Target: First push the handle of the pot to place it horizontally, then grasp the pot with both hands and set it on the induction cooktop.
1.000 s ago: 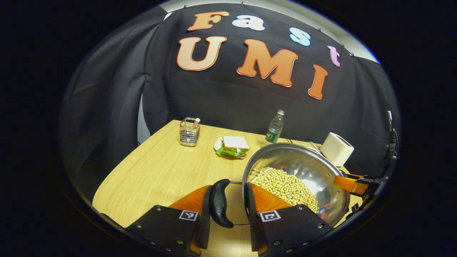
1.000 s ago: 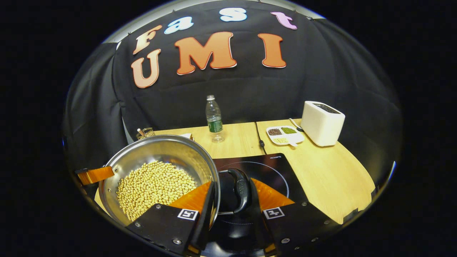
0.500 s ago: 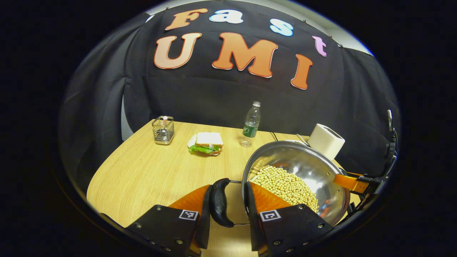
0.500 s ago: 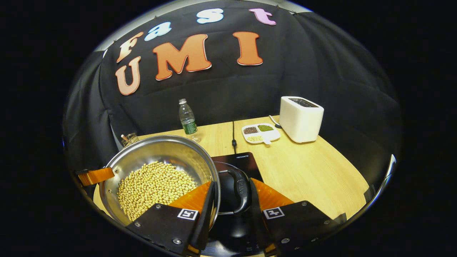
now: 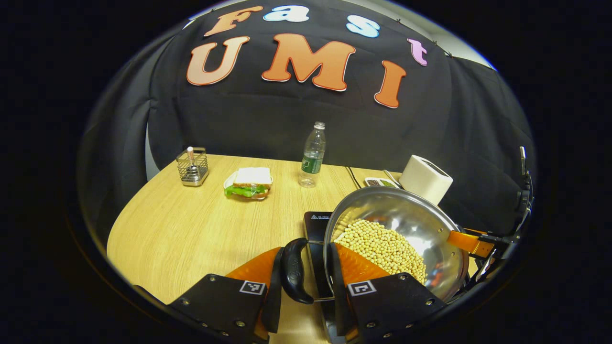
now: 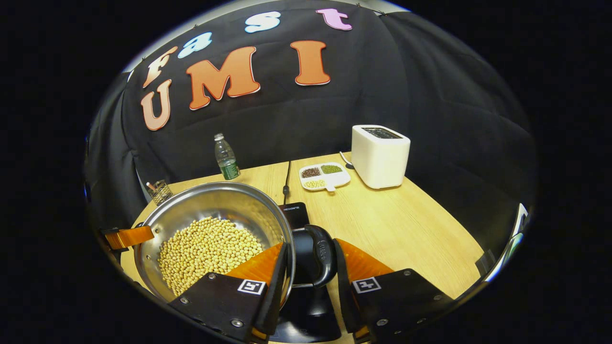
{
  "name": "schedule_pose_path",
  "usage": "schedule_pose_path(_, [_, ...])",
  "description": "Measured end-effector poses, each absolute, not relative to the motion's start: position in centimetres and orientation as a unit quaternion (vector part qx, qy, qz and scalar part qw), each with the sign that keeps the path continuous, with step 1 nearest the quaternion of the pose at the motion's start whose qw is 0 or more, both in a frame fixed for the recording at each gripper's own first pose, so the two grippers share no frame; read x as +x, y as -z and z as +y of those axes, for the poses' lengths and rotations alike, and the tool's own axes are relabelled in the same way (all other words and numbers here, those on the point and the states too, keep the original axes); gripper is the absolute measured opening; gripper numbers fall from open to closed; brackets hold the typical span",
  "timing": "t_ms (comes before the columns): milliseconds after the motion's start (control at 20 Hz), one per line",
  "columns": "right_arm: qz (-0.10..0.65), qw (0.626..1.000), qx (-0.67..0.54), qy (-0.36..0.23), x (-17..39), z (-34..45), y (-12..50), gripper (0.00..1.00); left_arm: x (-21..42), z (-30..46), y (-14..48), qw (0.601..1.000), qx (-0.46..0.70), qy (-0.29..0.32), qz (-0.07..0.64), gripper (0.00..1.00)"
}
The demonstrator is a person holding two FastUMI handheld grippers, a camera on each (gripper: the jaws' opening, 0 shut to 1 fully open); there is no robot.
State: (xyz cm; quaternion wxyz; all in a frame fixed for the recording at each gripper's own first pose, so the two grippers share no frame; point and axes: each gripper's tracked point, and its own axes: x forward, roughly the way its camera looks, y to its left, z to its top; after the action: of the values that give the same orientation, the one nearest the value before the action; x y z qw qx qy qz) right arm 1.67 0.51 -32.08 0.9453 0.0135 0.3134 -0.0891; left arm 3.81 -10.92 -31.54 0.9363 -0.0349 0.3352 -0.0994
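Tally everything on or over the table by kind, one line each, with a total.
Pot of beans: 1
Induction cooktop: 1
Water bottle: 1
Toaster: 1
Divided dish of beans: 1
Sandwich: 1
Wire holder: 1
Total: 7

Left hand-held gripper (image 5: 306, 282), right hand-held gripper (image 6: 310, 267): fingers clamped, level.

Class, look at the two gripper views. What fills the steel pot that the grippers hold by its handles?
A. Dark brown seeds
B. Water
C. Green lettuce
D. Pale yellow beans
D: the pot holds a heap of pale yellow beans, seen in both the right gripper view and the left gripper view.
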Motion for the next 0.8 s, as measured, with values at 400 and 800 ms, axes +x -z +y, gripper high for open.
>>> schedule_pose_path(400, [0.325,0.941,0.014,0.097,1.9,-0.9,33.0,0.52,4.4,-12.6,33.3,0.929,-0.034,0.102,0.355,0.47])
schedule_pose_path(800, [0.335,0.937,0.017,0.097,2.2,-1.0,33.5,0.52,5.0,-12.8,34.1,0.926,-0.028,0.101,0.363,0.47])
